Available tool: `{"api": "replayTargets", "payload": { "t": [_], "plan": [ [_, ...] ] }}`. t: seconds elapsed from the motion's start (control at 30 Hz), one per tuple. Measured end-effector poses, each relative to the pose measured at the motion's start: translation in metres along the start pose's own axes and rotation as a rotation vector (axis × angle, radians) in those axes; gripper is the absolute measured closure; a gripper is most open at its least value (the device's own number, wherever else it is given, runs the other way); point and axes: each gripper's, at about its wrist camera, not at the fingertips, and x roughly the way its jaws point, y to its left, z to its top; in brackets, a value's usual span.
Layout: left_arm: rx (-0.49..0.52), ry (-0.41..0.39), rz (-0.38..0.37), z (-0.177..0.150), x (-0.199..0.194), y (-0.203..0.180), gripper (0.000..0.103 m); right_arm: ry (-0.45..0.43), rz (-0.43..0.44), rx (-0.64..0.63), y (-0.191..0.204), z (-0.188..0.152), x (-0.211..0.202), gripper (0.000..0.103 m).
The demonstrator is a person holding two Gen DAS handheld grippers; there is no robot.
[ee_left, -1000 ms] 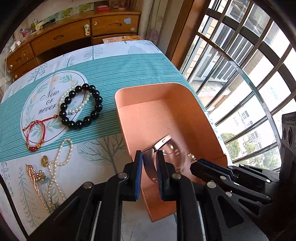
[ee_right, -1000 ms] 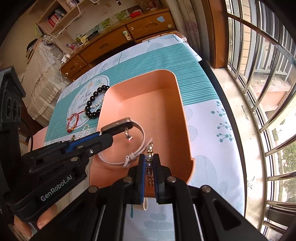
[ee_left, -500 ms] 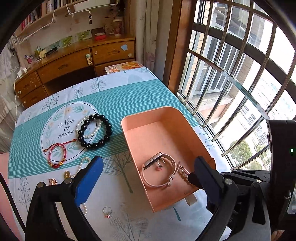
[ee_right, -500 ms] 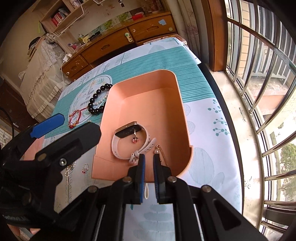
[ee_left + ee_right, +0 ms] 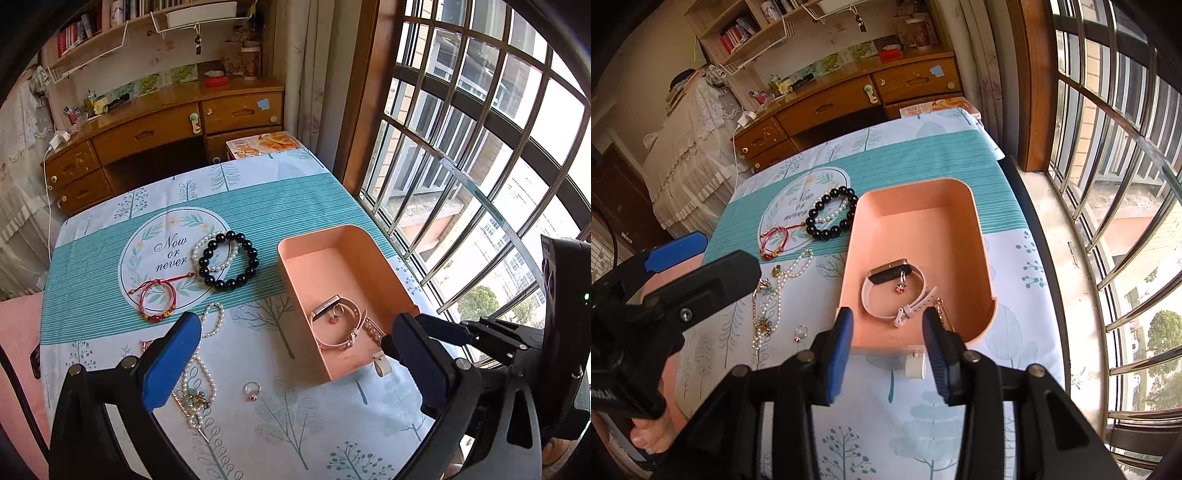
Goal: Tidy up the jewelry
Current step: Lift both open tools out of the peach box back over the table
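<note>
Your left gripper [image 5: 291,350] gapes empty; your right gripper [image 5: 888,332] is opening, empty, above the tray [image 5: 982,258]. The ring [image 5: 252,389] left of the tray is small and may skid from the pads.

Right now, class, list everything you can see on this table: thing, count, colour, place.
tray: one, peach, right side of table
watch: one, pale pink strap, inside tray
small charm: one, red, in tray inside the watch loop
gold chain piece: one, in tray beside the strap
black bead bracelet: one, left of tray
red cord bracelet: one, on printed circle
pearl strands: white, near edge
ring: one, red stone, on cloth
left tongs: open, empty
right tongs: opening, empty
</note>
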Motion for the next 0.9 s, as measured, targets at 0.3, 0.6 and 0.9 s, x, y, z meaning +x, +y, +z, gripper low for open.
{"api": "replayTargets", "payload": {
  "t": [0.3,0.6,0.9],
  "plan": [
    [-0.017,0.006,0.054,-0.007,-0.049,0.038,0.001,-0.058,0.019,-0.087,0.038,0.007,-0.031,0.053],
    [-0.078,-0.051,0.150,-0.015,-0.082,0.093,0.001,-0.075,0.052,-0.196,0.080,0.026,-0.035,0.053],
    [-0.112,-0.076,0.189,-0.037,-0.073,0.139,0.001,0.014,0.141,-0.198,0.105,0.049,0.000,0.053]
  ]
}}
